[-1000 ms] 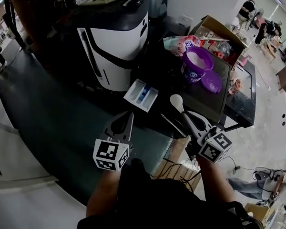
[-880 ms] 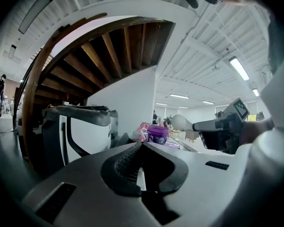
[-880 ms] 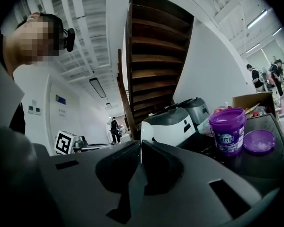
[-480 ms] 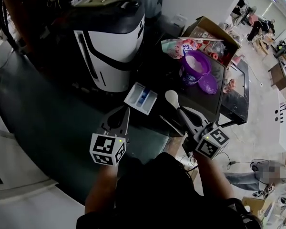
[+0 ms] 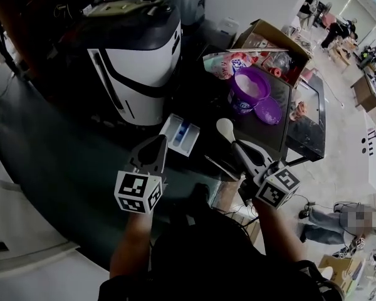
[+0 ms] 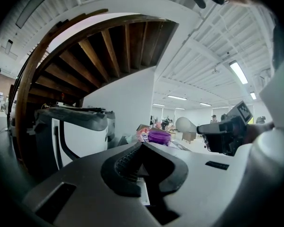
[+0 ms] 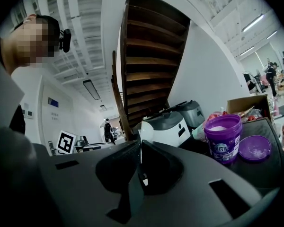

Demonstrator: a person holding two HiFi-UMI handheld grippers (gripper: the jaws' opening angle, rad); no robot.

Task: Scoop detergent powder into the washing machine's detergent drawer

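A white and black washing machine [image 5: 138, 61] stands at the back left. Its white detergent drawer [image 5: 180, 135], with a blue insert, lies pulled out in front of it. An open purple tub [image 5: 247, 89] of white powder stands to the right, its lid [image 5: 268, 111] beside it. My right gripper [image 5: 238, 150] is shut on the handle of a white spoon [image 5: 225, 128], whose empty bowl hovers right of the drawer. In the right gripper view the spoon [image 7: 145, 134] rises above the jaws. My left gripper [image 5: 158, 146] is shut and empty, just left of the drawer.
A cardboard box [image 5: 269, 36] with packets sits behind the tub on the dark tabletop [image 5: 276, 137]. A curved dark counter [image 5: 62, 162] runs along the left. Cables and people are on the floor at the right. A wooden staircase [image 7: 142, 56] rises behind the machine.
The head view has shifted a little. The left gripper has edged slightly closer to the drawer. The right gripper keeps hold of the spoon in nearly the same place.
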